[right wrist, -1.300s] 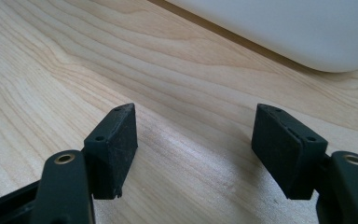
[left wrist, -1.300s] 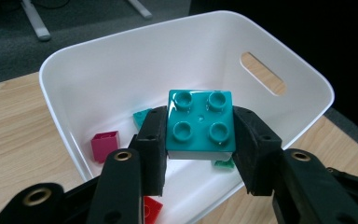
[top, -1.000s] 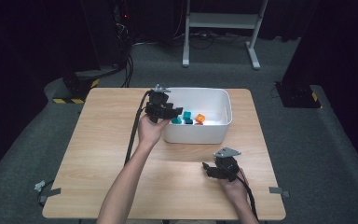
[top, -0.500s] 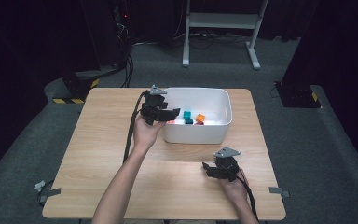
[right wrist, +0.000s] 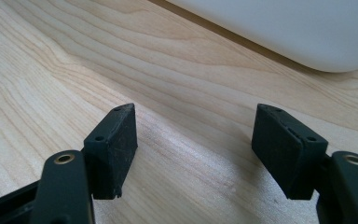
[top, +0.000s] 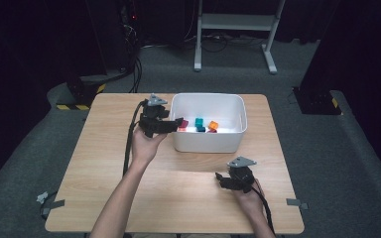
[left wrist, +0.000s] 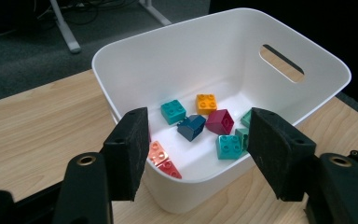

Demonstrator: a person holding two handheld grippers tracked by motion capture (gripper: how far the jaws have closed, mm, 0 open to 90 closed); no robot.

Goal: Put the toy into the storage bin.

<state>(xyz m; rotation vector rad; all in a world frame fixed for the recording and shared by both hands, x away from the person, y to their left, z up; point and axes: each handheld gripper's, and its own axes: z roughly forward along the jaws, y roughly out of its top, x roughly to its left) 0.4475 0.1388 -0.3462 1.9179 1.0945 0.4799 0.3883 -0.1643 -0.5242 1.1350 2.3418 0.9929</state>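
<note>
Now, high view: my left gripper (top: pixel 171 125) has drawn back from over the white bin (top: pixel 208 146) to its left rim since a second ago, and its jaws have just been opening with nothing between them. My right gripper (top: pixel 223 179) rests on the wooden table (top: pixel 104 163) in front of the bin, unmoved.

Left gripper view: my jaws stand apart and empty, framing the bin's interior. It discloses what the high view blurs: an orange brick (left wrist: pixel 206 103), a teal brick (left wrist: pixel 173 112), a dark blue brick (left wrist: pixel 191 127) and a maroon brick (left wrist: pixel 220 122) on the floor.

Right gripper view: jaws apart, empty, above bare table, bin wall (right wrist: pixel 279 28) beyond.
</note>
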